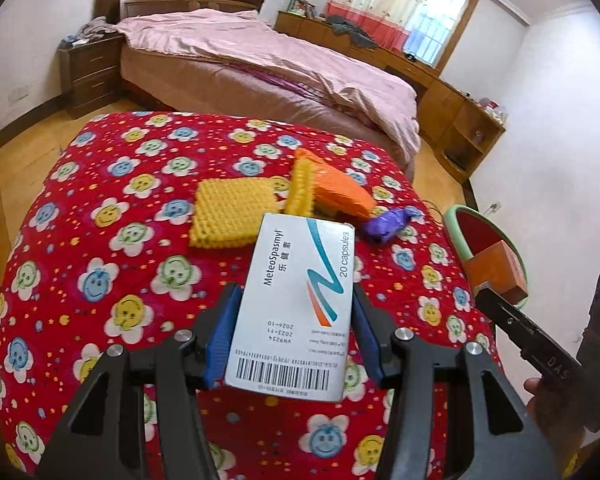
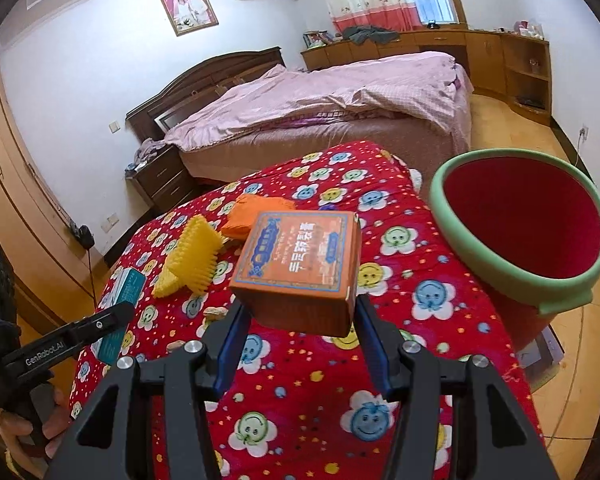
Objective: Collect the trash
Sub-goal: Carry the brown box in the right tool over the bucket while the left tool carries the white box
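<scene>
Trash, two items, each lifted clear of the red flower-print cloth (image 1: 112, 184). The white medicine box (image 1: 296, 300), printed "MeteoSpasmyl" and "20 capsules", is clamped by its long sides between the blue pads of the left gripper (image 1: 296, 320). The orange carton (image 2: 300, 264) is clamped the same way in the right gripper (image 2: 300, 336), near the red bin (image 2: 540, 240) with a green rim that stands at the cloth's right edge.

Left wrist view: shows the white box's barcode and dates, a flat yellow studded mat (image 1: 232, 212), a second yellow piece (image 1: 300, 192) propped on edge against an orange folded item (image 1: 340, 192), and a crumpled purple wrapper (image 1: 388, 222) just beside them. The right gripper enters here from the right with the orange carton in front of the bin, which is mostly covered.

Right wrist view: shows the bin's whole mouth and red interior, peanut shells (image 2: 216, 312) lying on the cloth below the yellow bristled piece (image 2: 192, 260), and the left gripper at left, held by a hand (image 2: 24, 432), its box seen only as a teal edge. The purple wrapper is hidden here.

Background: a bed with pink bedding (image 2: 320, 96), wooden cabinets (image 2: 520, 68), a curtained window (image 1: 428, 20). The carton's lettering is blurred and unreadable.
</scene>
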The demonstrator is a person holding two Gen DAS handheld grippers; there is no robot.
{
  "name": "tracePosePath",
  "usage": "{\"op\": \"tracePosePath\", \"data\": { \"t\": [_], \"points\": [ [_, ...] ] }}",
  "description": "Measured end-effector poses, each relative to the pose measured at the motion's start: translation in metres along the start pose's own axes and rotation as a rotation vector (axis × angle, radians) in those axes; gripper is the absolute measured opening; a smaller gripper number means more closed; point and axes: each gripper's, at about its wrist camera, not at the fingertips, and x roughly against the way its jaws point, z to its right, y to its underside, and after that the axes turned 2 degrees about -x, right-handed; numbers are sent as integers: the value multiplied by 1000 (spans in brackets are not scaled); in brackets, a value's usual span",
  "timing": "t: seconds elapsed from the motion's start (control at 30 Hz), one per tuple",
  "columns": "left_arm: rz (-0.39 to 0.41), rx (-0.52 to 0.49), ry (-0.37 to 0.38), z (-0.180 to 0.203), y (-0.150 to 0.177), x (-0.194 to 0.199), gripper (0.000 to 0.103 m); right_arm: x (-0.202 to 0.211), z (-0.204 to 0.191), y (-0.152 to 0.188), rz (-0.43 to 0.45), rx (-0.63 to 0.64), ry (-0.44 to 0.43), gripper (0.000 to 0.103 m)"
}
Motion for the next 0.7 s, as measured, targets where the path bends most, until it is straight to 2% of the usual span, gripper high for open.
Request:
{"op": "tracePosePath", "data": {
  "t": [0.4, 0.7],
  "points": [
    [-16, -80, 69, 44, -12, -7, 54, 24, 27, -7, 53, -38, 37, 56],
    [-35, -161, 115, 87, -21, -20, 54, 41, 63, -17, 93, -84, 95, 56]
  ]
}}
